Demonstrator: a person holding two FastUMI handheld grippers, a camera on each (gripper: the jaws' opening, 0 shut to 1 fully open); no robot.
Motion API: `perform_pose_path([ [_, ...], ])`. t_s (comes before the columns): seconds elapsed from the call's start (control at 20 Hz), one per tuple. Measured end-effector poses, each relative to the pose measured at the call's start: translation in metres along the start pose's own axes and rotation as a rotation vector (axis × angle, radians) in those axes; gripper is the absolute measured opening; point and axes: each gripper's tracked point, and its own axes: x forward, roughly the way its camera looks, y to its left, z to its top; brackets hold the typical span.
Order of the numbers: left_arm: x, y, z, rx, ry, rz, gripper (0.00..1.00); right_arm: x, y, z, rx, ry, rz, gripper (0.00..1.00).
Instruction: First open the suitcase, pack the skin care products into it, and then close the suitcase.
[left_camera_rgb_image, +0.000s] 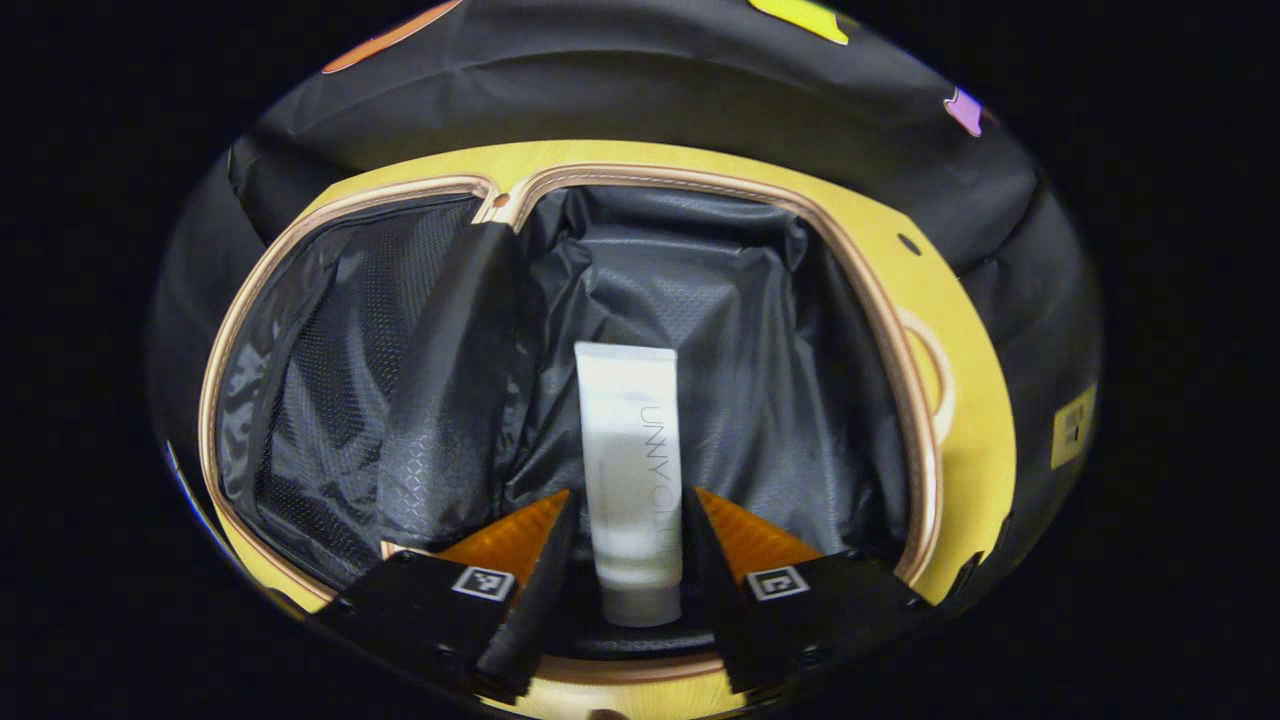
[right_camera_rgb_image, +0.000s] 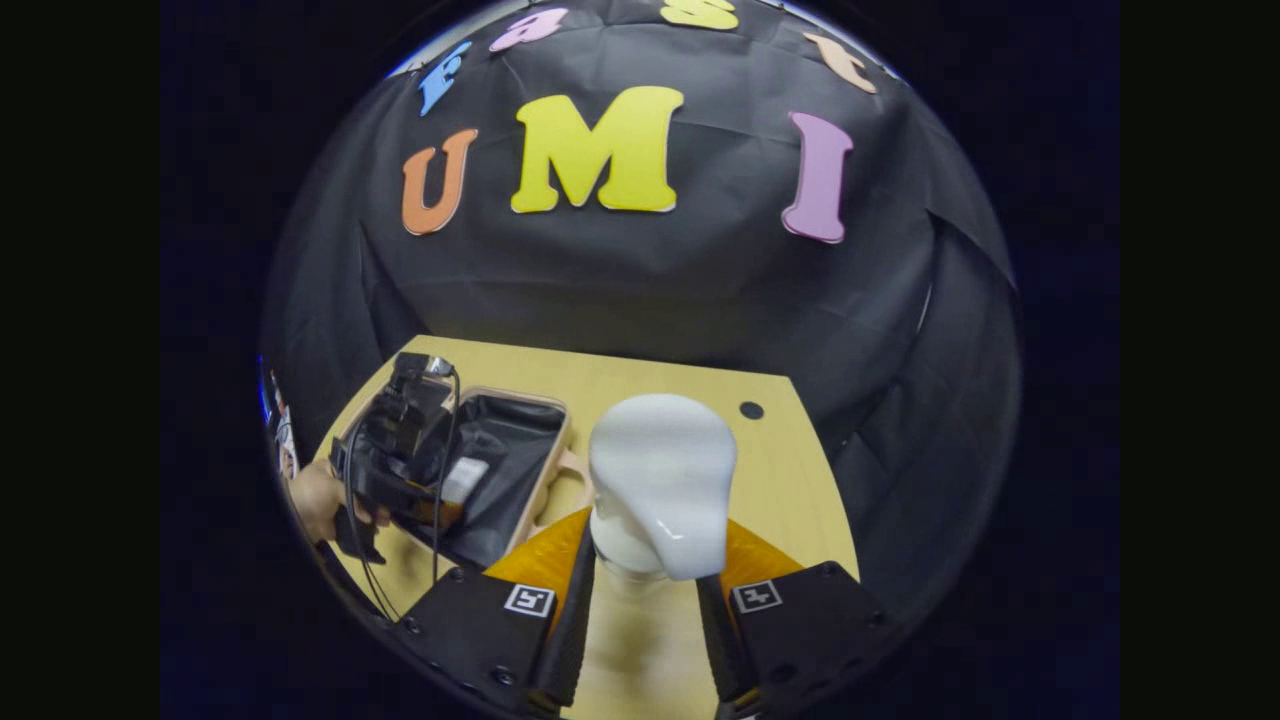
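left gripper view: left gripper (left_camera_rgb_image: 632, 520) clamps tube (left_camera_rgb_image: 630, 470) over suitcase (left_camera_rgb_image: 960, 400); right gripper (right_camera_rgb_image: 645, 560) clamps bottle (right_camera_rgb_image: 660, 490).

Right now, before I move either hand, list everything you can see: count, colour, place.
suitcase: one, open, tan rim, black lining, on the table
tube: one, white, over the open suitcase, between the left gripper's fingers
bottle: one, white, glossy, between the right gripper's fingers
table: one, light wood, under the suitcase
left gripper: one, shut on the tube
right gripper: one, shut on the bottle
hand: one, holding the left gripper
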Motion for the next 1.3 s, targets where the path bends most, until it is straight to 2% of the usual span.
perform_pose_path([
  [0.1,-0.017,0.001,0.007,0.009,-0.053,0.008,0.96,0.013,0.020,0.018,-0.015,-0.014,0.034,0.47],
  [0.15,-0.030,0.003,0.010,0.015,-0.089,0.019,0.97,0.020,0.031,0.025,-0.018,-0.016,0.056,0.45],
  [0.2,-0.044,0.006,0.014,0.017,-0.138,0.030,1.00,0.028,0.042,0.032,-0.017,-0.015,0.079,0.48],
  [0.25,-0.060,0.009,0.019,0.016,-0.193,0.033,0.97,0.035,0.055,0.036,-0.015,-0.008,0.106,0.47],
  [0.35,-0.093,0.017,0.029,0.023,-0.319,0.043,0.97,0.050,0.086,0.035,-0.006,0.021,0.172,0.47],
  [0.45,-0.124,0.020,0.037,0.043,-0.422,0.039,0.97,0.066,0.112,0.028,0.019,0.056,0.198,0.47],
  [0.6,-0.176,0.020,0.048,0.083,-0.597,0.073,0.96,0.090,0.149,-0.001,0.003,0.136,0.212,0.45],
  [0.7,-0.228,0.032,0.063,0.126,-0.732,0.124,0.96,0.097,0.174,-0.029,-0.034,0.203,0.243,0.47],
  [0.8,-0.267,0.035,0.067,0.155,-0.838,0.149,0.96,0.103,0.191,-0.061,-0.063,0.280,0.242,0.47],
  [1.0,-0.299,0.035,0.073,0.110,-0.914,0.115,0.96,0.109,0.200,-0.096,-0.035,0.428,0.232,0.47],
  [1.05,-0.305,0.038,0.075,0.091,-0.937,0.113,1.00,0.115,0.203,-0.090,-0.020,0.409,0.227,0.48],
  [1.1,-0.312,0.040,0.078,0.070,-0.961,0.101,0.97,0.119,0.206,-0.091,-0.020,0.428,0.225,0.46],
  [1.3,-0.349,0.045,0.094,0.007,-1.061,0.067,0.97,0.152,0.211,-0.084,0.055,0.463,0.192,0.47],
])
